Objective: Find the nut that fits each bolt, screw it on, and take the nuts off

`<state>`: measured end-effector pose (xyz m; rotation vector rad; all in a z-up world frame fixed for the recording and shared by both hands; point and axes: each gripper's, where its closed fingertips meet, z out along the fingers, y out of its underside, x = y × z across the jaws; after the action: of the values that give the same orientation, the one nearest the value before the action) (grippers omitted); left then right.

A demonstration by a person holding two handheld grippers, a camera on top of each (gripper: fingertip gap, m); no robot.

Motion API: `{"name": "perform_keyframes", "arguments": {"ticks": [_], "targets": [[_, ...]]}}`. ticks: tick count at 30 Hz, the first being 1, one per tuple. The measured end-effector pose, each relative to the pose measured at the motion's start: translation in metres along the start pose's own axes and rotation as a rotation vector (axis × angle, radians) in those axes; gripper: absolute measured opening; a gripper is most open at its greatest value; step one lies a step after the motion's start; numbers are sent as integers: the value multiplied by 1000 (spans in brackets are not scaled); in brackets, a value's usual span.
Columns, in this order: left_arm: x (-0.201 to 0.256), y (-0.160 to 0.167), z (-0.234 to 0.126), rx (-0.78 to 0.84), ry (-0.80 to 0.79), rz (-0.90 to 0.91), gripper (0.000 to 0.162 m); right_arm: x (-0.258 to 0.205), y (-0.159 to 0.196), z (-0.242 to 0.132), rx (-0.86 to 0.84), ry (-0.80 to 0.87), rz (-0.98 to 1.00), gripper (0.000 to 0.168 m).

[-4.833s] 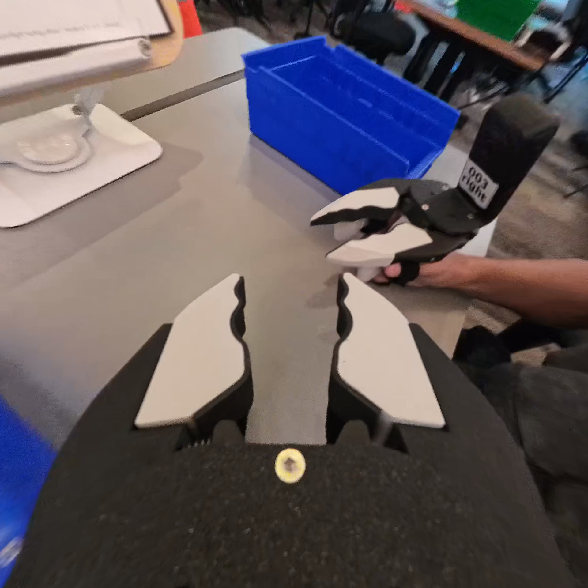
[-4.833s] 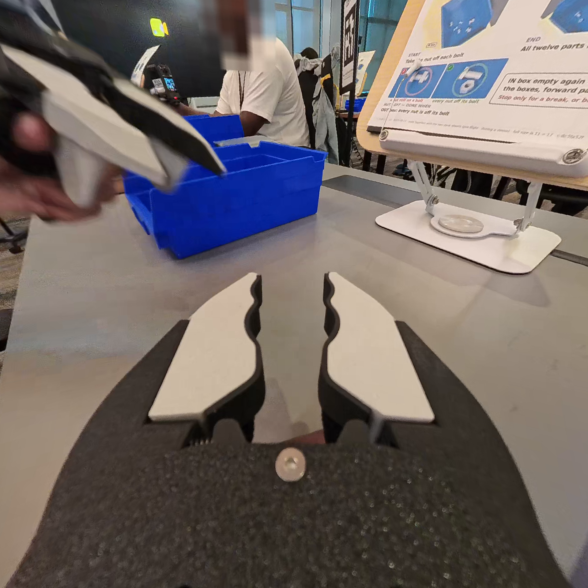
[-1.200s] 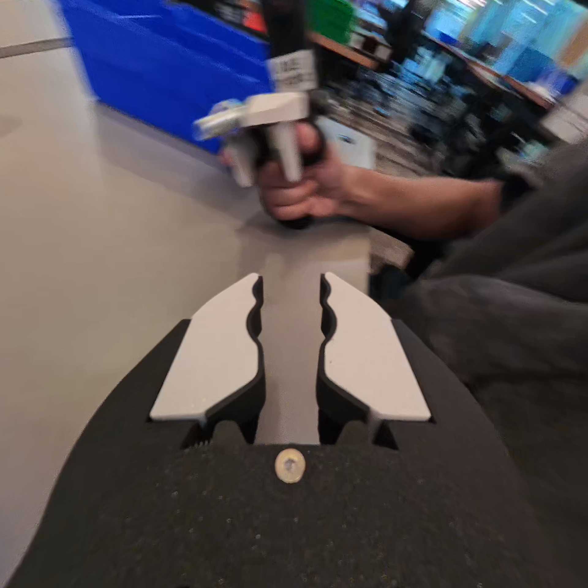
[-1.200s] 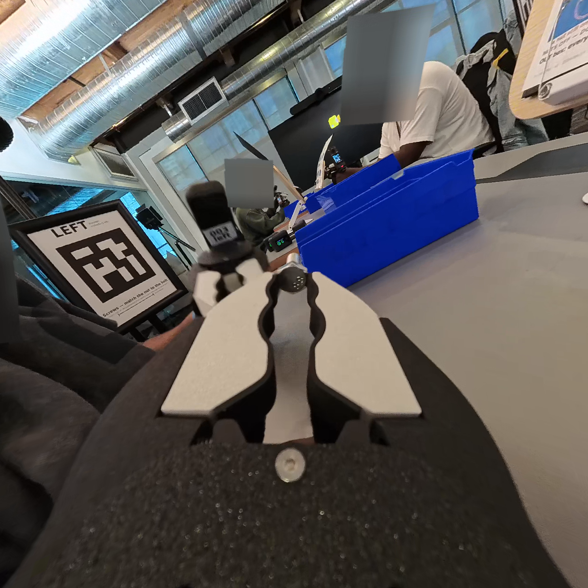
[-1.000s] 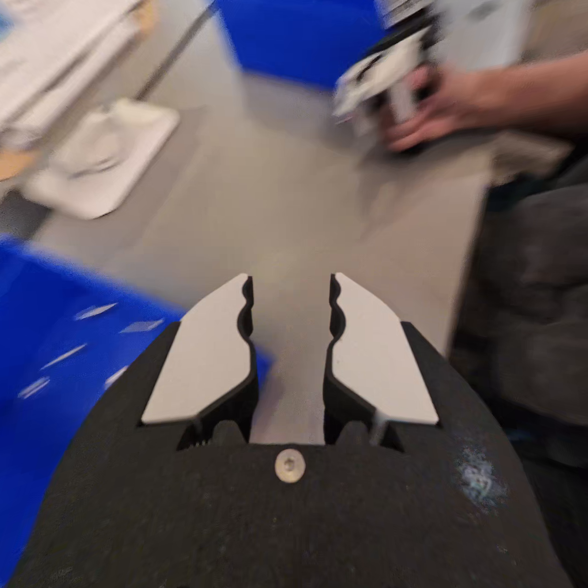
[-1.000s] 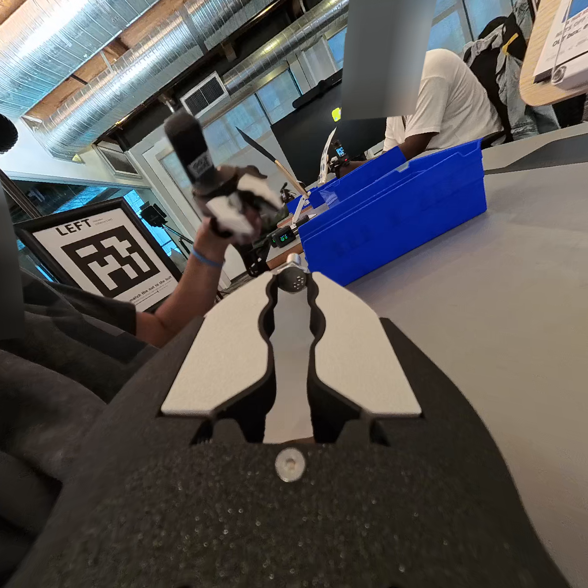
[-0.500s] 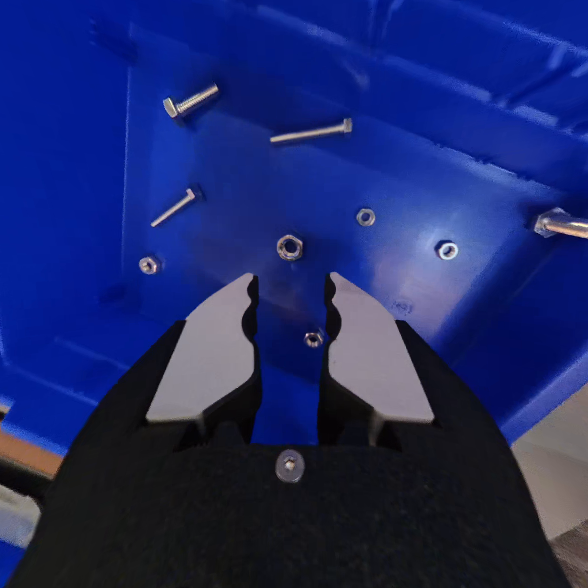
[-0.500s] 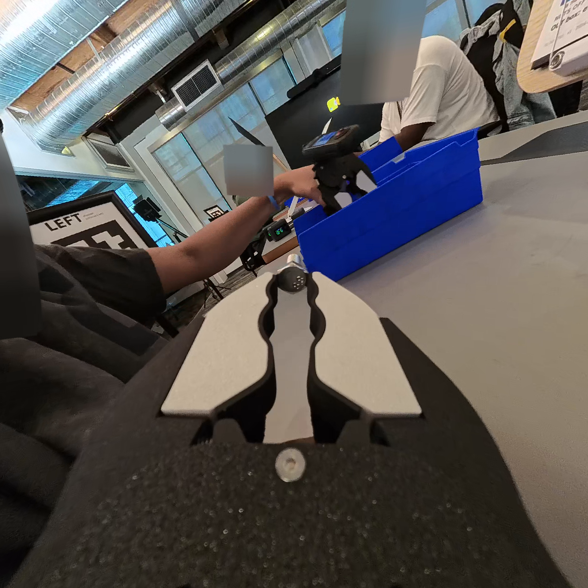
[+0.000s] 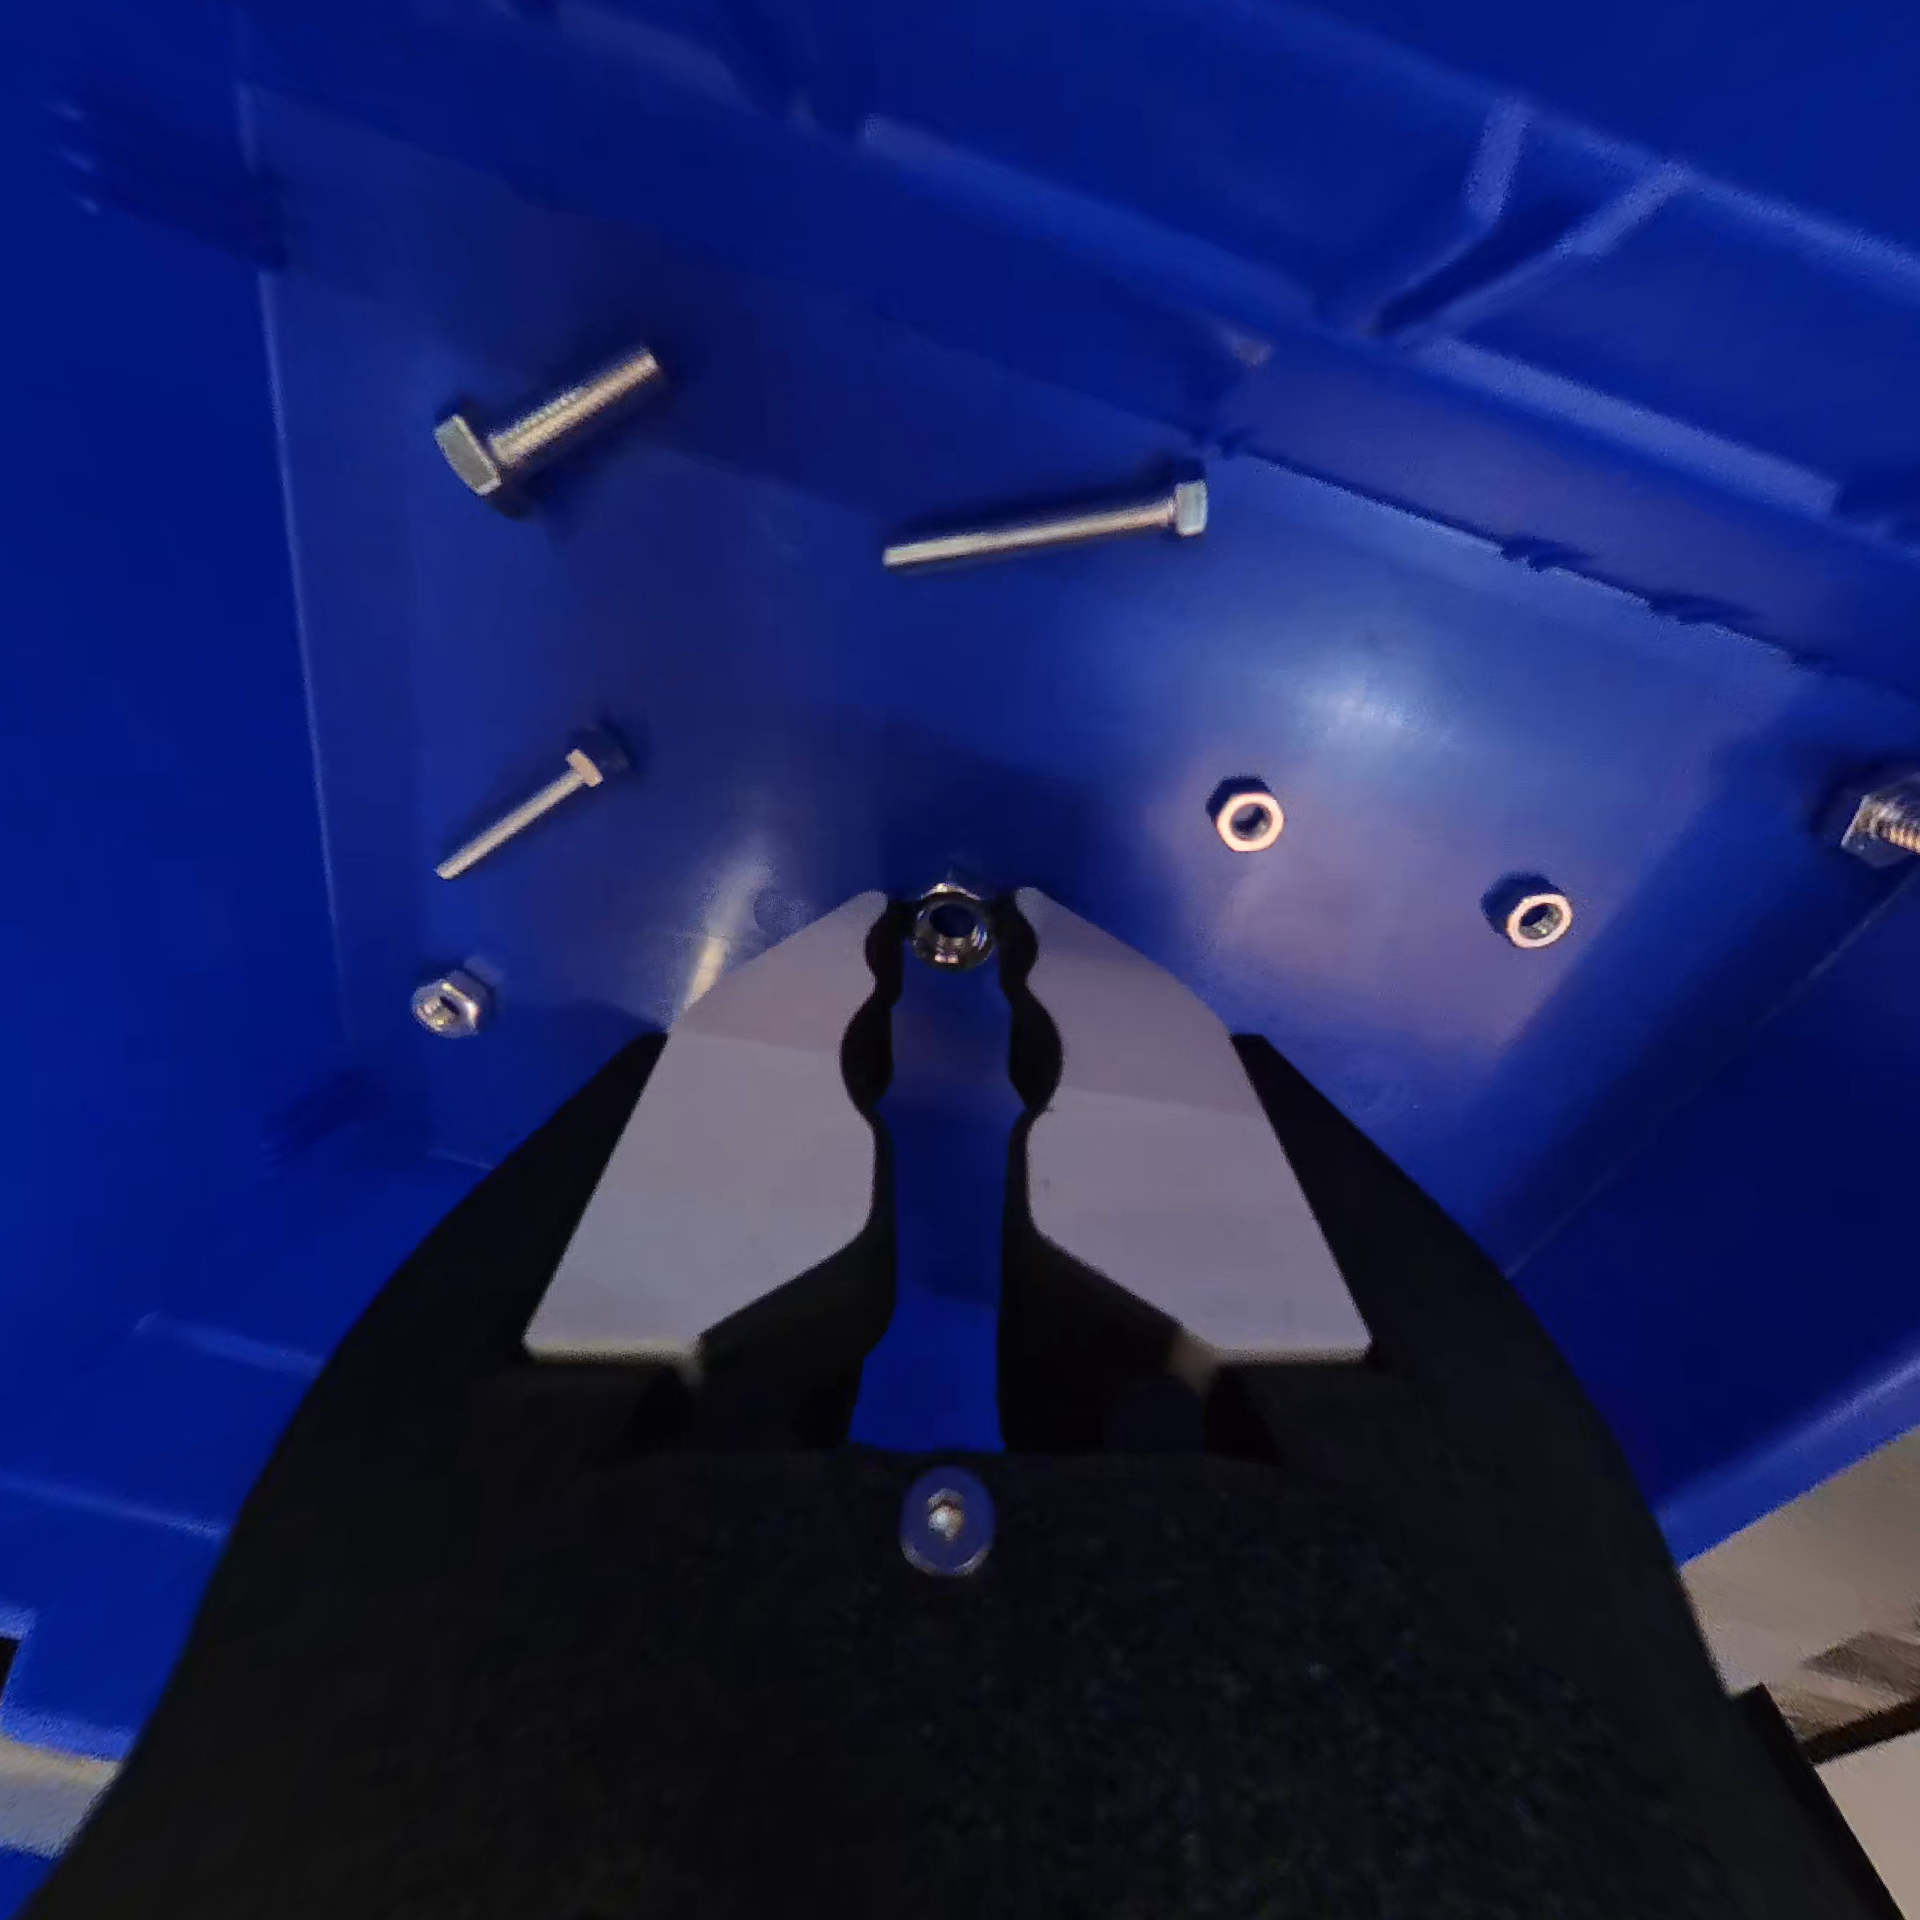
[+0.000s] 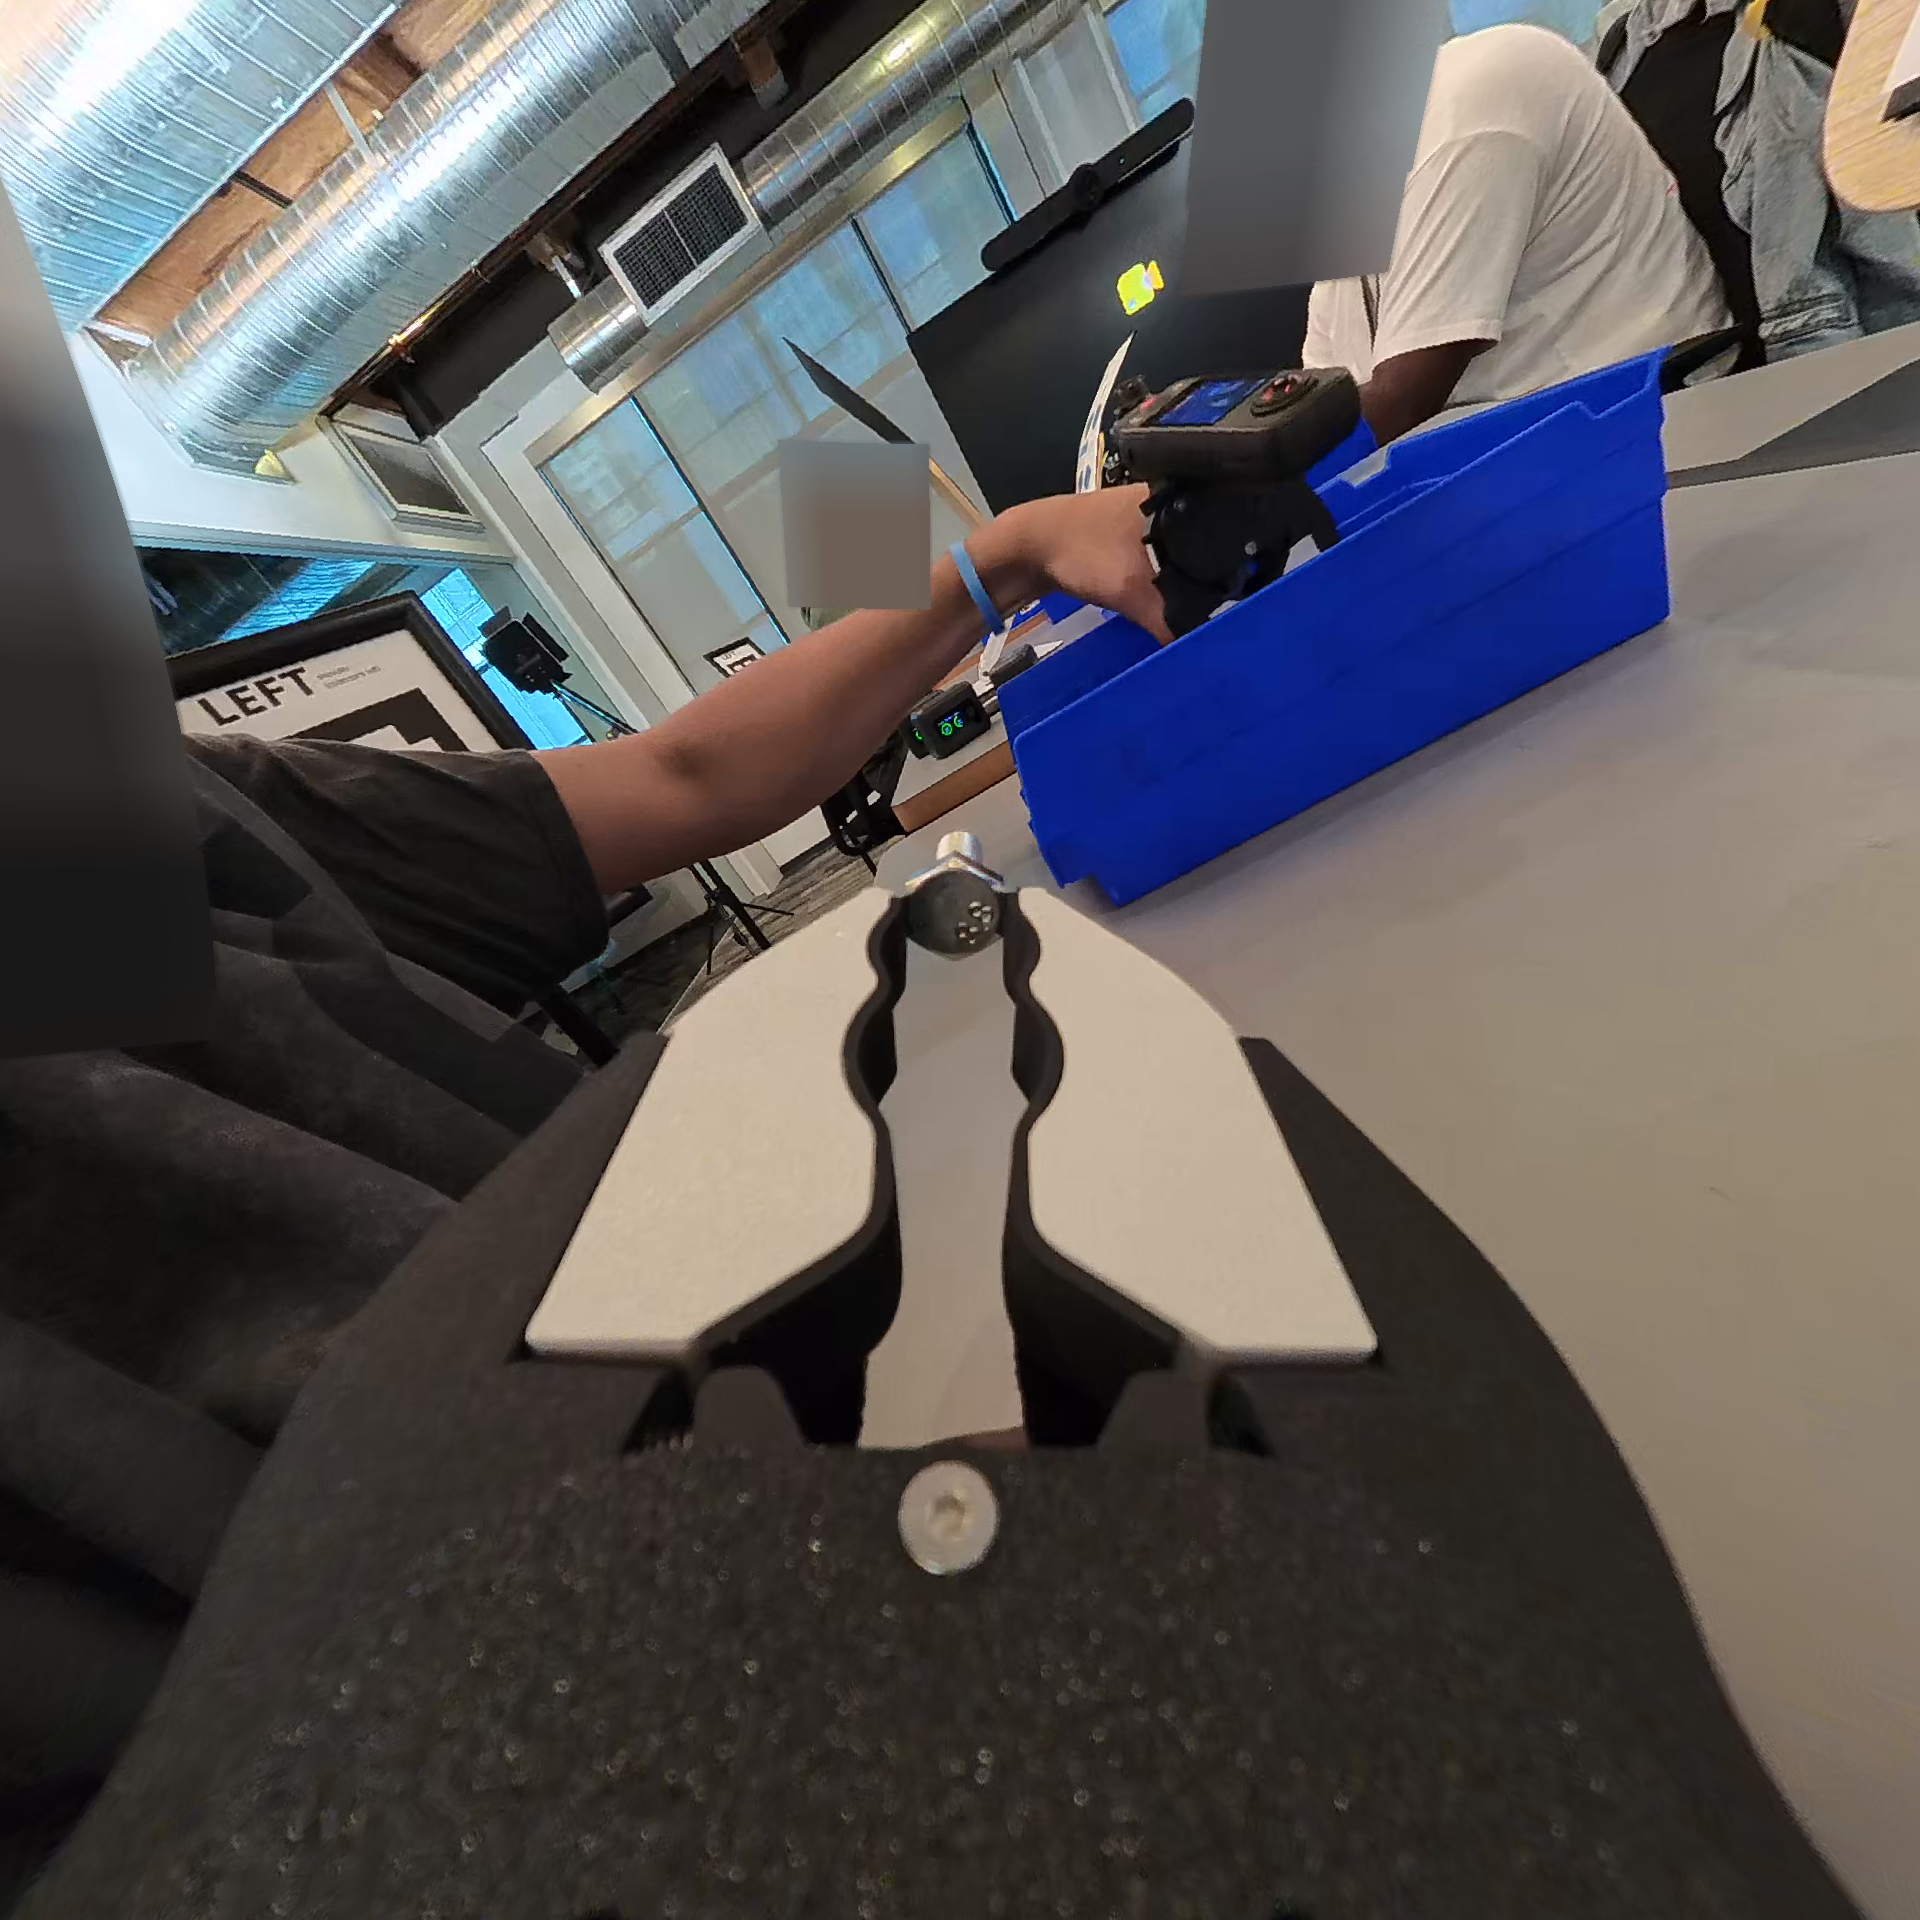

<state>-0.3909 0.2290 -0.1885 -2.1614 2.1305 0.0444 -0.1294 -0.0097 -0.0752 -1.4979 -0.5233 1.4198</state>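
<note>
My left gripper (image 9: 948,906) is down inside the blue bin (image 9: 1351,312). Its jaws have closed on a silver hex nut (image 9: 948,928) at the fingertips, on the bin floor. Loose bolts lie in the bin: a thick short one (image 9: 545,426), a long one (image 9: 1044,530), a thin one (image 9: 530,800) and one at the right edge (image 9: 1881,821). Loose nuts lie at the right (image 9: 1247,816), farther right (image 9: 1538,917) and at the left (image 9: 447,1003). My right gripper (image 10: 954,906) is shut on a bolt (image 10: 954,923), head towards the camera, above the grey table (image 10: 1558,1039).
In the right wrist view the blue bin (image 10: 1351,675) stands on the table ahead, with the left gripper (image 10: 1236,499) and a hand reaching into it. A person in a white shirt (image 10: 1538,208) sits behind the bin. A framed sign (image 10: 312,696) stands at the left. The gap from one gripper's tips to the other's is roughly 40 cm.
My left gripper swung from over the table into the bin, dropped onto a nut and narrowed its jaws around it. The right gripper stayed still, holding its bolt.
</note>
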Motion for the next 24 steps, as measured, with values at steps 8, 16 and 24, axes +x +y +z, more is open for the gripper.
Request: {"name": "perform_keyframes", "arguments": {"ticks": [8,16,24], "targets": [[23,-48,-93,511,-126,-298,17,5,-10,1,56,25,-37,18],[181,-201,-173,1384,883,-541,17,-5,-36,5,80,58,-336,17],[196,-243,-147,1256,877,-551,17,-15,-33,-3,85,33,-383,17]]}}
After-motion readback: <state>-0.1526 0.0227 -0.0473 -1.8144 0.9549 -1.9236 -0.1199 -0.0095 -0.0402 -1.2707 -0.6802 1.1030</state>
